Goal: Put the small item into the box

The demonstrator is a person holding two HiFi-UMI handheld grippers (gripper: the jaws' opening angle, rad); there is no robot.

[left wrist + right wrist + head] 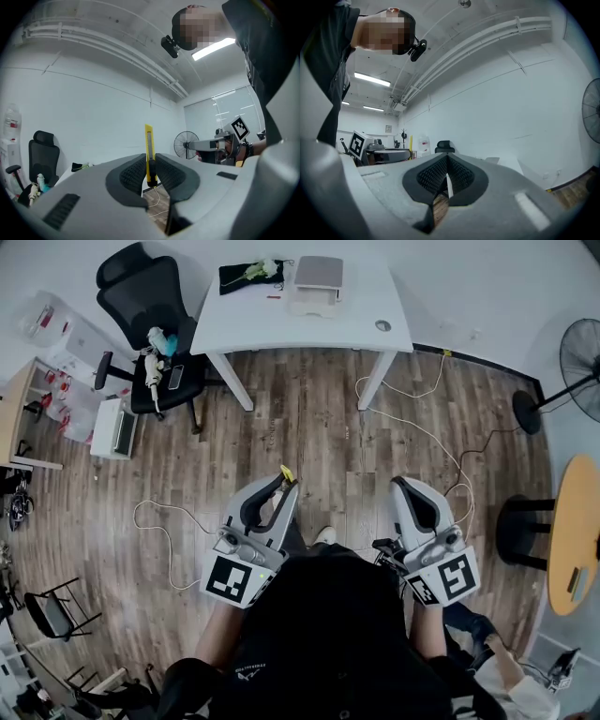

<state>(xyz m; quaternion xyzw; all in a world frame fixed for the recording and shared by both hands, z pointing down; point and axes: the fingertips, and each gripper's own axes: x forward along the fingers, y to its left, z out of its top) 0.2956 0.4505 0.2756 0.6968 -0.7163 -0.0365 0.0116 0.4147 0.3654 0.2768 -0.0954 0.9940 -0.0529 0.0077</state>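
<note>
Currently, the person is standing on the wood-plank floor [319, 427], holding 1 gripper in each hand, both pointing toward the white desk [244, 324]. The left gripper [286, 484] is clamping a yellow utility knife [287, 472] between its 2 ribbed pads. In the left gripper view the knife is standing upright, with its lower end pinched by the jaws and most of its body sticking up past the tips. The right gripper [401, 486] is showing its jaws pressed together, with nothing between them, and is hanging just beside the left one, apart from it. The box [317, 282] is sitting on the far side of the desk, well apart from the knife. A black cloth [251, 277] carrying a pale flower is lying near the box. A black office chair [150, 324] is standing left of the desk, and a floor fan [572, 362] is showing at the right edge. A white cable [422, 432] is trailing across the floor.
</note>
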